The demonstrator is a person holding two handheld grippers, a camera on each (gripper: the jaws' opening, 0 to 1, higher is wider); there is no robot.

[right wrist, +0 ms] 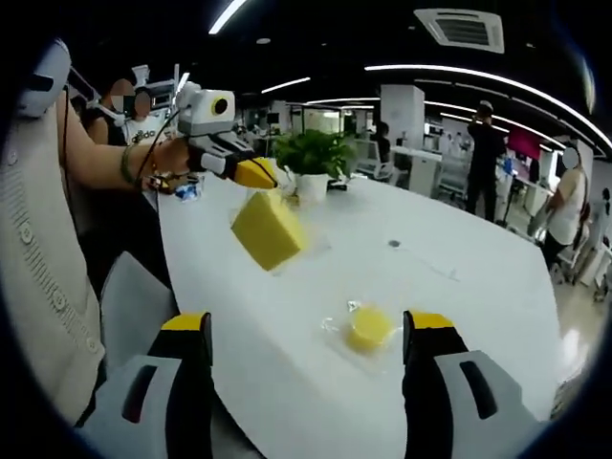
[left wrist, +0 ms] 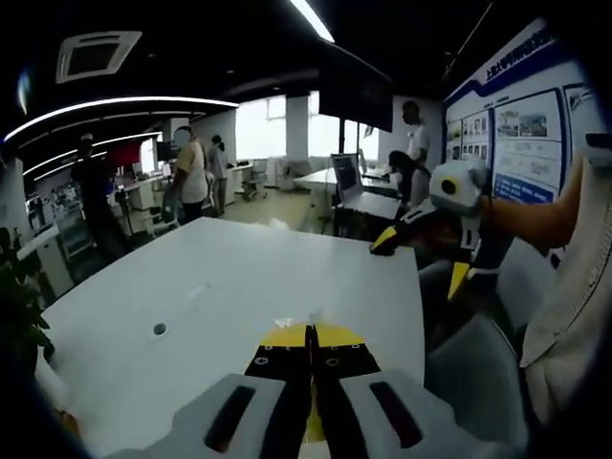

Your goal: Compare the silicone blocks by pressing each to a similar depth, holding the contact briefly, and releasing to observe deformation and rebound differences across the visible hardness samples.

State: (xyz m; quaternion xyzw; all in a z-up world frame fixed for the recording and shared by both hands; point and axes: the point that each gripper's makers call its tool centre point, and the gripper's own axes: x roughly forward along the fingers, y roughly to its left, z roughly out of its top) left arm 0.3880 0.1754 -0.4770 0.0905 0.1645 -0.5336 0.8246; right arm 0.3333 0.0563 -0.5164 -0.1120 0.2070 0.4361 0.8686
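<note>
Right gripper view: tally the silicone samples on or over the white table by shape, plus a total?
Yellow rectangular silicone block, held up by the left gripper: 1
Yellow round silicone puck in clear wrapping, lying on the white table: 1
Total: 2

A long white table [right wrist: 459, 277] carries everything. A round yellow block [right wrist: 368, 328] in clear wrap lies on it. A potted plant [right wrist: 311, 158] stands at its far end.
</note>
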